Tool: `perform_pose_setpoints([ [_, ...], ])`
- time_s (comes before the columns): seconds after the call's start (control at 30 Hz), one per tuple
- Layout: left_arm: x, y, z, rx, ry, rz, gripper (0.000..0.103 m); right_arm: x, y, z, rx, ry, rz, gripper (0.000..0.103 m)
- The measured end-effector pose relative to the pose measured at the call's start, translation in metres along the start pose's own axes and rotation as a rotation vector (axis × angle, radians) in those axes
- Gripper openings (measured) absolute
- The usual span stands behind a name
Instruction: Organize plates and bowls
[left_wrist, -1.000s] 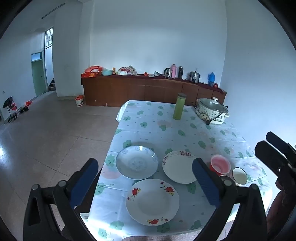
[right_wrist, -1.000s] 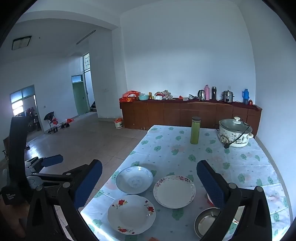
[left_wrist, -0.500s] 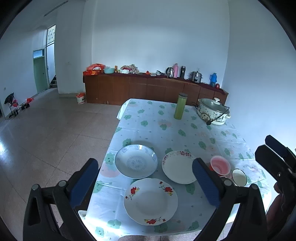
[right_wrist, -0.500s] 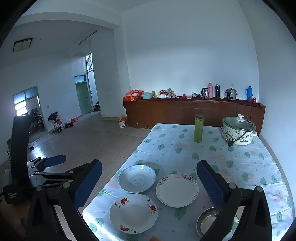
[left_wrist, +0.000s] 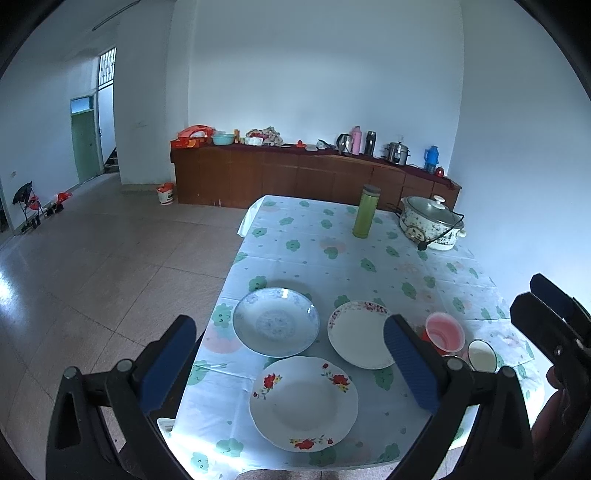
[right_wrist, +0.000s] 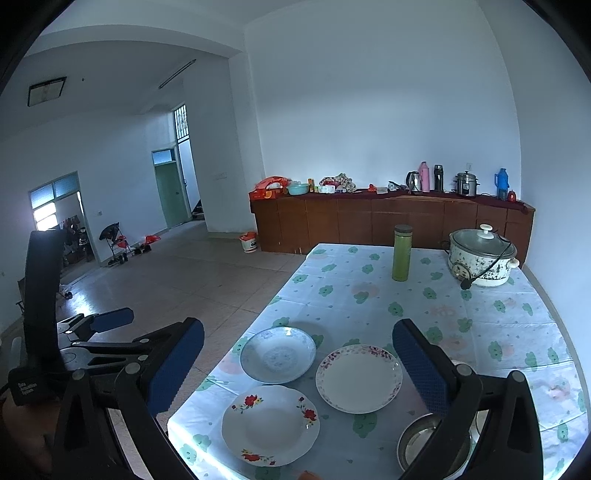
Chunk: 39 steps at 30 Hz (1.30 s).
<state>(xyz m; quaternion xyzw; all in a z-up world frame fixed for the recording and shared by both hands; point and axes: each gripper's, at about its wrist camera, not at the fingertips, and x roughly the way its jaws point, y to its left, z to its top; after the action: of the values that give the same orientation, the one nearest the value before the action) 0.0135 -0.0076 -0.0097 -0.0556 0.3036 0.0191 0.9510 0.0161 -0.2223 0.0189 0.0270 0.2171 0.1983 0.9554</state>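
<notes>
Three plates lie near the table's front edge: a blue-patterned plate (left_wrist: 276, 322) (right_wrist: 277, 354), a white plate with a purple rim (left_wrist: 360, 334) (right_wrist: 358, 377), and a red-flower plate (left_wrist: 303, 402) (right_wrist: 270, 424). To their right are a pink bowl (left_wrist: 445, 331), a small white bowl (left_wrist: 482, 355) and a metal bowl (right_wrist: 421, 441), partly hidden by a finger. My left gripper (left_wrist: 291, 363) is open and empty, held above and before the plates. My right gripper (right_wrist: 295, 363) is open and empty too, likewise above the table's front.
A flowered tablecloth (left_wrist: 332, 258) covers the table. A green flask (left_wrist: 365, 216) and a lidded cooker pot (left_wrist: 430, 223) stand at the far end. A brown sideboard (left_wrist: 295, 173) with kettles lines the back wall. Tiled floor (left_wrist: 92, 258) lies left.
Both views have tilted up a little, so the plates sit slightly lower in frame. Both grippers stay open and nothing on the table moved.
</notes>
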Motion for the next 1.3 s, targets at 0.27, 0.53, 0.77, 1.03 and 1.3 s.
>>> perform_pose_setpoints([
  [0.27,0.011,-0.003,0.0,-0.014,0.012,0.019,0.103,0.006,-0.004,0.001,-0.014,-0.002,0.003,0.103],
  [0.53,0.026,-0.014,0.001,-0.034,0.035,0.059,0.103,0.02,-0.02,0.002,-0.023,0.006,0.032,0.103],
  [0.77,0.034,-0.029,-0.002,-0.066,0.05,0.114,0.103,0.033,-0.035,-0.001,-0.057,0.057,0.124,0.103],
  [1.03,0.037,-0.041,-0.005,-0.081,0.059,0.165,0.103,0.038,-0.055,-0.003,-0.056,0.059,0.171,0.103],
  [1.3,0.05,-0.033,-0.005,-0.088,0.09,0.188,0.103,0.058,-0.053,-0.002,-0.05,0.101,0.182,0.103],
])
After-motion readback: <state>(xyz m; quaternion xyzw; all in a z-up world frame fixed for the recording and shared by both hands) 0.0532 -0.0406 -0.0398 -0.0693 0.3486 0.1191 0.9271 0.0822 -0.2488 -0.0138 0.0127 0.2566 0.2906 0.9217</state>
